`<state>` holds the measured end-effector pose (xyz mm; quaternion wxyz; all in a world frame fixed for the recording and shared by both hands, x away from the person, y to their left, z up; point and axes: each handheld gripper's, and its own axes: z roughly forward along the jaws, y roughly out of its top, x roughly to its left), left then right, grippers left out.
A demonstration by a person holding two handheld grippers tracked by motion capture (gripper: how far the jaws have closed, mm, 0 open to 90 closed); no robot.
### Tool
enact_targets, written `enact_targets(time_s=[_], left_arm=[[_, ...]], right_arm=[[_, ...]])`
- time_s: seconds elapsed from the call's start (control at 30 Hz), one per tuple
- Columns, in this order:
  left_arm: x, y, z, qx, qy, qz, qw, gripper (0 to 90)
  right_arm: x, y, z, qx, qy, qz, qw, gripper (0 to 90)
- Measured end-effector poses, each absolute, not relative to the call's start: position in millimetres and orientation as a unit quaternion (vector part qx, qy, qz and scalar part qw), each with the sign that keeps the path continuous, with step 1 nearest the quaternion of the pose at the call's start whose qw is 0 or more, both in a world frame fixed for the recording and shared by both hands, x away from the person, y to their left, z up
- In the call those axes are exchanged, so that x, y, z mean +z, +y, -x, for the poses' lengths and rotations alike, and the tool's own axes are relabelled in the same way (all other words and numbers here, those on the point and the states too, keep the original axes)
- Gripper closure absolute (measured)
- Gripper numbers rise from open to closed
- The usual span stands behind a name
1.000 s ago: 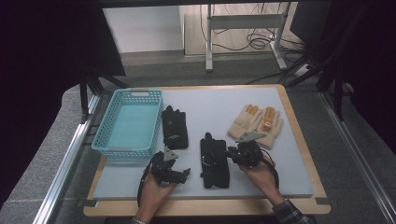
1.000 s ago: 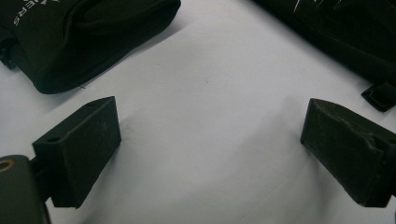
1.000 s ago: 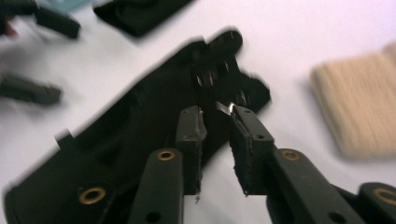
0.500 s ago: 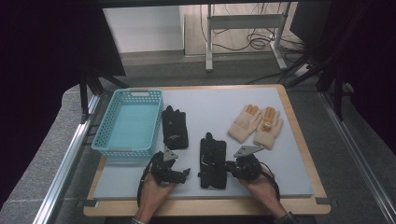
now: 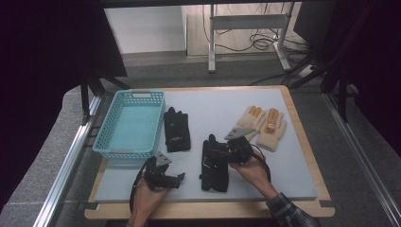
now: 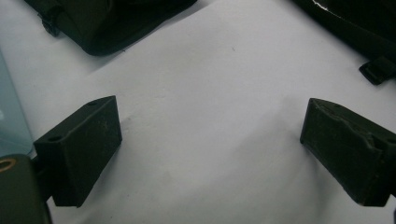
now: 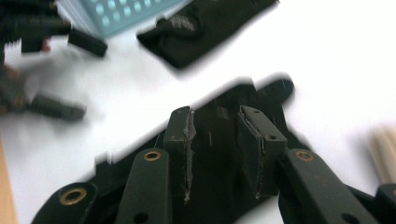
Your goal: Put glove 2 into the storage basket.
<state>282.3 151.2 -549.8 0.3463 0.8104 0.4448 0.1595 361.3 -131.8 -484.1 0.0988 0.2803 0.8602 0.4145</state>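
Note:
A black glove (image 5: 215, 172) lies flat at the middle front of the pale mat (image 5: 293, 179). My right gripper (image 5: 218, 153) hovers over its finger end. In the right gripper view its jaws (image 7: 217, 116) have just been opening and stand a narrow gap apart, with the glove (image 7: 261, 93) beneath them and the pads not pressing on it. A second black glove (image 5: 177, 130) lies beside the teal basket (image 5: 108, 127). My left gripper (image 5: 177, 178) rests at the front left, wide open (image 6: 210, 149) over bare mat.
A pair of beige gloves (image 5: 265, 125) lies at the right of the mat. The wooden table edge (image 5: 208, 210) runs along the front. Metal rails flank the table, and a desk frame with cables stands beyond it.
The right gripper dipped toward the front edge, then moved away and to the left over the middle black glove. The left gripper has kept still.

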Motion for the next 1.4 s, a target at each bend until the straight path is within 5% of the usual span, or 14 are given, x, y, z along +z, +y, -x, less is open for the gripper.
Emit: enact_targets(time_s=[0.3, 0.7, 0.93, 1.1, 1.27, 1.4], left_arm=[[-550.4, 151.5, -282.5, 0.159, 0.445, -0.81, 0.348, 5.9], [-550.5, 151.8, -282.5, 0.158, 0.446, -0.809, 0.349, 6.5], [-550.5, 151.8, -282.5, 0.158, 0.446, -0.809, 0.349, 6.5], [-550.6, 151.8, -282.4, 0.159, 0.446, -0.809, 0.349, 6.6], [-550.6, 151.8, -282.4, 0.159, 0.446, -0.809, 0.349, 6.6], [-550.6, 151.7, -282.4, 0.158, 0.446, -0.809, 0.349, 6.6]], right_arm=[[-485.7, -70.6, -415.2, 0.403, 0.871, -0.266, 0.095, 65.1], [-505.7, -5.8, -470.5, 0.391, 0.873, -0.281, 0.082, 39.1], [-524.1, 21.4, -480.5, 0.353, 0.89, -0.274, 0.088, 32.6], [-529.9, 27.2, -479.5, 0.331, 0.899, -0.267, 0.107, 44.0], [-525.9, 32.5, -475.2, 0.314, 0.904, -0.269, 0.113, 68.0], [-524.9, 31.1, -474.7, 0.316, 0.901, -0.275, 0.112, 74.4]])
